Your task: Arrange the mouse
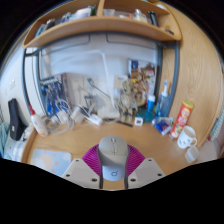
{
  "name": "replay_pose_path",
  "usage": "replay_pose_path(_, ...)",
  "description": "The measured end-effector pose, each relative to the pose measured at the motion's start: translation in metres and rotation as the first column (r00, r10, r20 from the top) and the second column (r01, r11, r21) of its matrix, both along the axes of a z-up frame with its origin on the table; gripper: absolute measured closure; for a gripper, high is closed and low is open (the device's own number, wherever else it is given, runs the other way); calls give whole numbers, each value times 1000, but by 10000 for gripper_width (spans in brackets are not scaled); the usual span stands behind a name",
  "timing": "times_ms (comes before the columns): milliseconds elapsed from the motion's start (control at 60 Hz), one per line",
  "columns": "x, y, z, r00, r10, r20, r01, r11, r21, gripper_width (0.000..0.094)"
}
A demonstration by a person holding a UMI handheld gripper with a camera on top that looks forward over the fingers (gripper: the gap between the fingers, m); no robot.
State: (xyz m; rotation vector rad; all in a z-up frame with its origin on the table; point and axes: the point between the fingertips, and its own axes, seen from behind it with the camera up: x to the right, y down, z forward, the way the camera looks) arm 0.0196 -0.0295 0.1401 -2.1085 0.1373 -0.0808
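Observation:
A grey computer mouse (112, 155) with a scroll wheel on top sits between my two fingers, its nose pointing away from me. Both magenta pads (95, 159) press against its sides. My gripper (112, 163) is shut on the mouse and holds it over the wooden desk (150, 143), in front of the cluttered back of the desk.
A white mug (187, 137) and an orange-red canister (182, 117) stand at the right. Bottles, cables and small items (60, 108) crowd the back of the desk under a wooden shelf (100, 25). A white object (14, 150) lies at the left.

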Motion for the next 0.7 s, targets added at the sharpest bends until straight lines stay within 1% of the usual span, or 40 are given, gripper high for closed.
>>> replay_pose_path(67, -31, 10, 48, 1000, 31, -4, -30, 997, 67, 656)
replay_pose_path(150, -81, 18, 92, 996, 82, -15, -79, 987, 138, 657)
replay_pose_path(217, -125, 24, 109, 991, 131, -29, -125, 979, 161, 657)
replay_pose_path(267, -156, 26, 105, 986, 162, -36, -155, 974, 163, 657)
replay_pose_path(367, -218, 35, 70, 975, 211, -68, -203, 973, 107, 658)
replay_pose_path(467, -263, 37, 3, 967, 240, -82, -240, 971, 8, 658)
replay_pose_path(567, -292, 27, -64, 963, 260, -74, -267, 959, -98, 656)
replay_pose_path(700, -307, 13, -125, 963, 263, -57, -269, 944, -191, 654)
